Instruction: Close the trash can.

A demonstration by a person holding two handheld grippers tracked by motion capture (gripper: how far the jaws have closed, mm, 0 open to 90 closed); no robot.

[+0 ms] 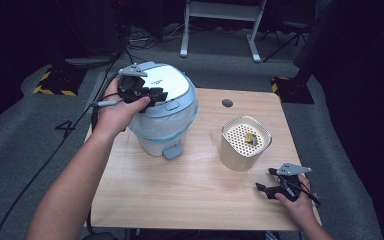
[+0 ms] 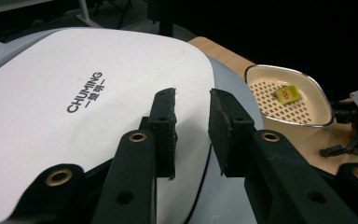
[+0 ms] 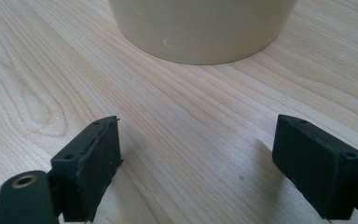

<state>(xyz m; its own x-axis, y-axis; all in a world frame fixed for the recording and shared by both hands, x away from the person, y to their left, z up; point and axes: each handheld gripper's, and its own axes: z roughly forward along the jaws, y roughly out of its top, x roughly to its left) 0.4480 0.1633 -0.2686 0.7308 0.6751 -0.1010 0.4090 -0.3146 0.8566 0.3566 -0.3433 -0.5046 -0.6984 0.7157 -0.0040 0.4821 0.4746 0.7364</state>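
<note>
Two grippers work a light wooden surface [image 1: 190,195] ringed by dark floor. Left gripper [image 1: 155,95] hovers over the white lid [image 1: 167,82] of a pale blue-grey bin [image 1: 162,140] at the surface's far left, w/ a plastic liner bunched under the lid rim; in the left gripper view its jaws stand close together w/ a narrow gap, nothing between them, pads just above the lid near the printed "CHUMING" mark [image 2: 85,91]. Not grasping anything. Right gripper [image 1: 269,186] rests low at the near right corner, jaws spread wide and empty; in the right gripper view the cream container [image 3: 200,28] sits directly ahead, w/ bare wood between it and the pads. That container [image 1: 245,142], approx. mid-right on the surface, carries a perforated insert w/ a small yellow item [image 1: 248,138] lying on it. Small dark round hole [image 1: 227,103] marks the surface behind the container. Cable [image 1: 40,170] trails off the left gripper across the grey floor; white metal frame legs [image 1: 220,30] stand in the background, yellow-black hazard tape [image 1: 55,90] at far left.
</note>
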